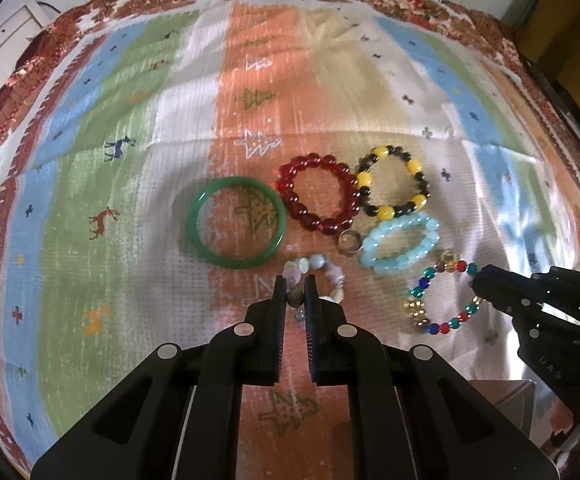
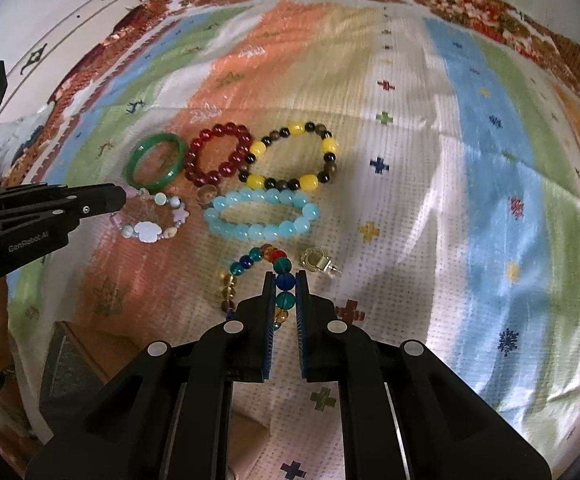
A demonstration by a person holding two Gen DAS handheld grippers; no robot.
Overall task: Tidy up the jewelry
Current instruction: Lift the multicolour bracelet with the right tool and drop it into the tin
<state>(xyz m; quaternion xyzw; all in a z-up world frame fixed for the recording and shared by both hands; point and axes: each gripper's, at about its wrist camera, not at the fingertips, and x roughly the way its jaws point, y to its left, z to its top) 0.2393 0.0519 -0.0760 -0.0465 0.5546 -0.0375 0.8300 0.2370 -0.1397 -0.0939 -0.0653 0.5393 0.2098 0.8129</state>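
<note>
Where claws grip, bracelets point(image 1: 316, 199) crowded close.

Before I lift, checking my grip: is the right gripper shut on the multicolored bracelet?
Shut. The right gripper pinches the multicolored bracelet; blue and teal beads sit between its fingers.

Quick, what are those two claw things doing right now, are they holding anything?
Left gripper: closed on the pastel bead bracelet.
Right gripper: closed on the multicolored bead bracelet.

The left tool point(image 1: 295, 288) hides the pastel bracelet's point(image 1: 318, 268) near beads — count unclear.
</note>
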